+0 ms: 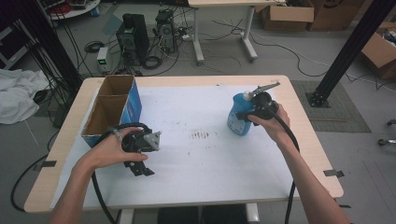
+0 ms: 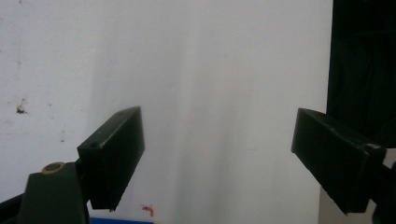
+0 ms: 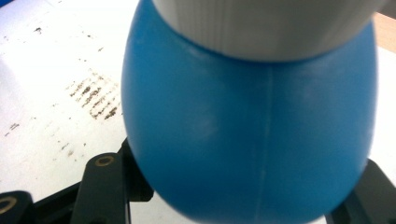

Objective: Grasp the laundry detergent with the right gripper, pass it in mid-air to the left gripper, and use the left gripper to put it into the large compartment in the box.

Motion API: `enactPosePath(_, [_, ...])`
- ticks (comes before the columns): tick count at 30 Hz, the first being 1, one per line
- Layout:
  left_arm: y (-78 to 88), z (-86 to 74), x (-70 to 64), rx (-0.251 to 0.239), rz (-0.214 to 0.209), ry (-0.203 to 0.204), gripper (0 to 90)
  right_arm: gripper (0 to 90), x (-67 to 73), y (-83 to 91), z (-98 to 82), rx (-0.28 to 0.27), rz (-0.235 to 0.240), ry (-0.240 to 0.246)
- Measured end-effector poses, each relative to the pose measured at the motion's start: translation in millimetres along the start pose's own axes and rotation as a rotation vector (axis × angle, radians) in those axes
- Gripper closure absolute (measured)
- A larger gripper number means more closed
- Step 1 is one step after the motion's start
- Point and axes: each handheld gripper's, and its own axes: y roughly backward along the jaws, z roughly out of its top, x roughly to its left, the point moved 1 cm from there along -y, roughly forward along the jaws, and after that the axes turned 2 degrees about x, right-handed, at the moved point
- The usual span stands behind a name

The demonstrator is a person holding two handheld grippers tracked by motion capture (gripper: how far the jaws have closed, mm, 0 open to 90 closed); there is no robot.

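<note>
Blue bottle: a rounded blue plastic bottle (image 1: 240,116) with a white ribbed cap stands on the right half of the table; in my right gripper view (image 3: 247,130) its body bulges between my jaws.
Right gripper: my right gripper (image 1: 254,108) sits at the bottle's upper part, jaws drawn narrow around it on both sides; whether the pads already press on the plastic I cannot tell.
Left gripper: my left gripper (image 1: 140,165) hovers low over the left half of the sheet, jaws spread wide with nothing between them.
Surface: a white sheet (image 1: 205,158) covers most of the light wooden table (image 1: 303,140); it carries a patch of dark scuff marks (image 1: 201,135) near the middle.
Box: an open brown cardboard box with blue sides (image 1: 112,109) stands at the table's left edge, just beyond my left hand.
Room: grey floor with black cables (image 1: 280,46), computer towers (image 1: 133,37), cardboard cartons (image 1: 287,14), a black post (image 1: 350,46) on the right, and white cloth (image 1: 16,93) at far left.
</note>
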Motion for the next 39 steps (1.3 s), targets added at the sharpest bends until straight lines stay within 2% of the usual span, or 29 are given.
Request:
enactPosePath(11, [0.2, -0.3, 0.2, -0.005, 0.006, 0.002, 17.9, 43.1, 0.1, -2.8, -0.9, -0.014, -0.017, 0.003])
enactPosePath(20, [0.8, -0.5, -0.5, -0.009, 0.007, 0.004, 17.9, 45.4, -0.7, -2.8, -6.0, -0.055, -0.024, 0.022])
enactPosePath(33, [1.4, 0.2, 0.1, -0.009, 0.010, 0.004, 17.9, 46.4, -1.9, -2.5, -5.4, -0.055, -0.020, 0.032])
enactPosePath(39, [3.9, 1.7, -0.2, -0.019, 0.011, 0.003, 17.9, 46.7, -1.9, -2.8, -4.7, -0.052, -0.020, 0.054])
